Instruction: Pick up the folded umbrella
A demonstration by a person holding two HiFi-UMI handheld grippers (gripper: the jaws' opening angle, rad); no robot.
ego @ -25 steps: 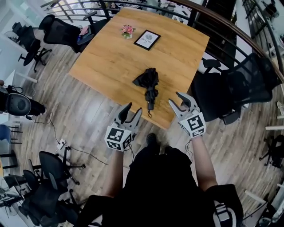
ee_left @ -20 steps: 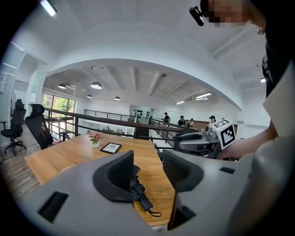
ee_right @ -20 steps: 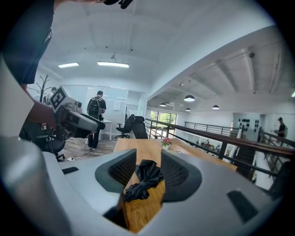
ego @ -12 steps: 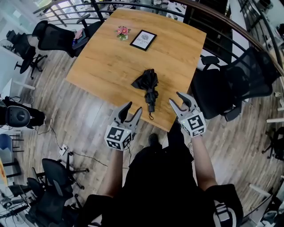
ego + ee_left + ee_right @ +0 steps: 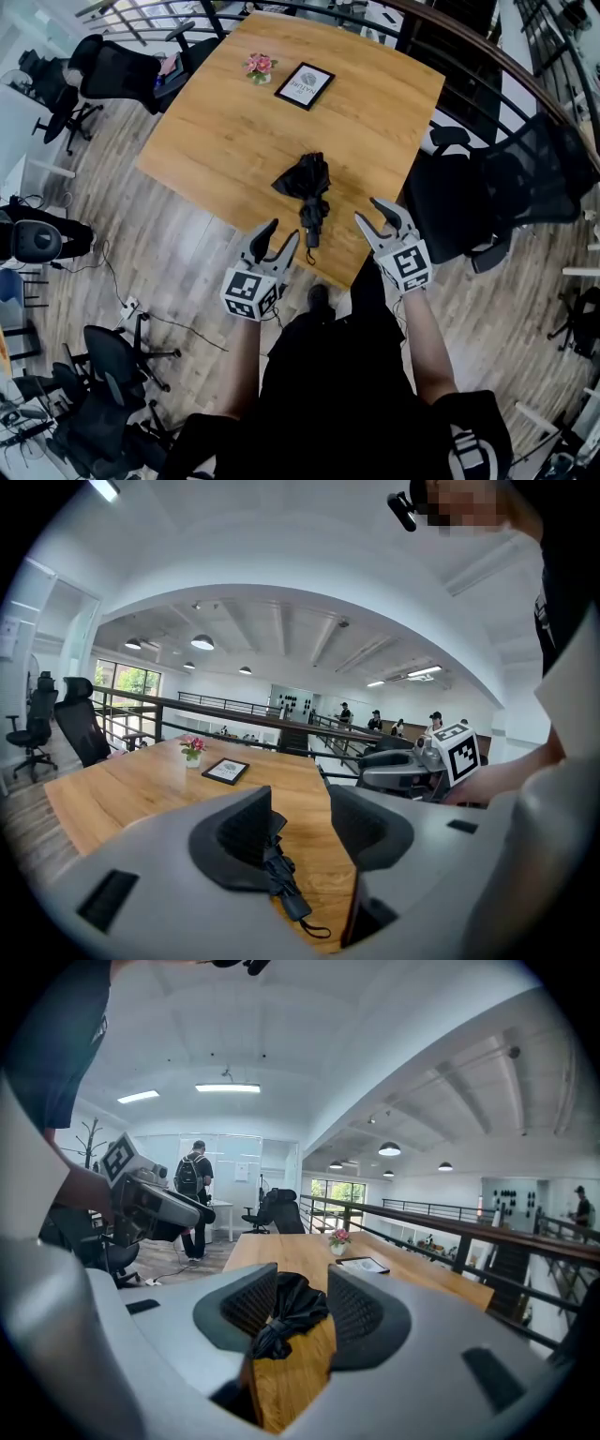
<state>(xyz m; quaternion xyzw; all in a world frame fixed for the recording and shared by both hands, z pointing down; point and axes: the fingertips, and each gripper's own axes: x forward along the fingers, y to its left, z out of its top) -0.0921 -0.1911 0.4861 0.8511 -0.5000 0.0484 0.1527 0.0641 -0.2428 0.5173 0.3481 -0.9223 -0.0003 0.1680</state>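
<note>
Head view | folded umbrella (image 5: 307, 185) lies untouched at near edge of tabletop (image 5: 234, 122) | left gripper (image 5: 279, 234) and right gripper (image 5: 371, 214) gape empty, now closer | approach underway, grasp pending

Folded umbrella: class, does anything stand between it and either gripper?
Nothing visible does. The umbrella lies alone on bare wood by the near edge of the table, with the left gripper and right gripper, both open, just short of it. The flowers and framed card sit at the far side.
</note>
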